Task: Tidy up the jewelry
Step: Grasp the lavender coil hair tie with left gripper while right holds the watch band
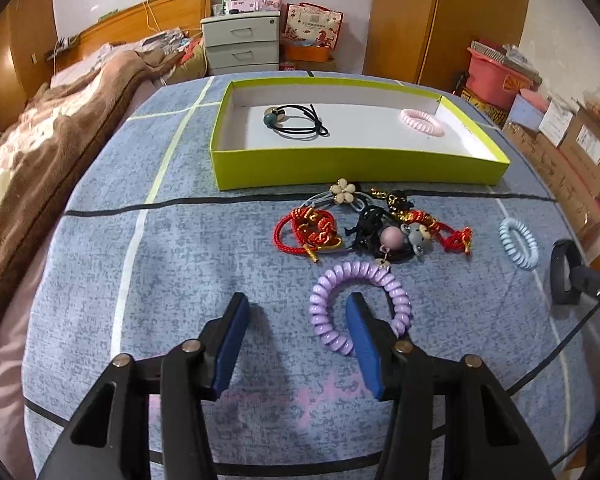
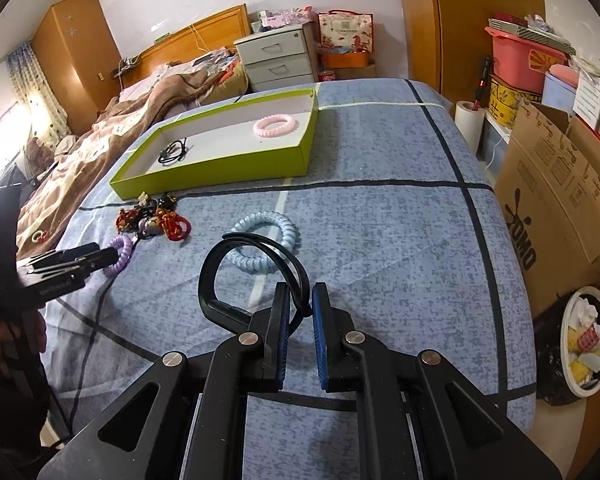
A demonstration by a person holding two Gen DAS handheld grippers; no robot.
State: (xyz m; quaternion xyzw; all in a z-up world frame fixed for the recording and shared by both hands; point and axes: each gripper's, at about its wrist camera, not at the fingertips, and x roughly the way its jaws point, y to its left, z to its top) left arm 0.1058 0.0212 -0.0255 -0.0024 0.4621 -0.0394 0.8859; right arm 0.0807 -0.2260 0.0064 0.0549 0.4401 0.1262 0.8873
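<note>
Judging from its looks, we took the purple spiral hair tie [image 1: 360,304] to be light, springy and rather slick plastic, likely to squash and roll under a pinch; the best hold seemed to be across one side of the ring, one finger inside the loop and one outside. That is how our left gripper [image 1: 298,308] stood: jaws wide apart, the right-hand fingertip [image 1: 358,310] inside the loop, the other on bare bedspread [image 1: 180,248] well to the left, so the tie's near-left arc lay between them. Nothing was clamped yet; whether the inner finger touched the coil we could not tell.

Our right gripper [image 2: 300,300] held a black bracelet-like band [image 2: 236,268], its jaws nearly together and pinching the loop at its near end, the rest curving out ahead and to the left. It looked thin and flexible, yet stiff enough to keep its arch. Just beyond that loop lay a pale blue spiral hair tie [image 2: 266,240] on the bedspread.

Ahead of the left jaws sat a tangled heap of red cord bracelets and charms [image 1: 374,226], awkward to separate, we judged. Farther on stood the green tray [image 1: 356,166], holding a black elastic tie [image 1: 296,122] and a pink spiral hair tie [image 1: 422,122].
</note>
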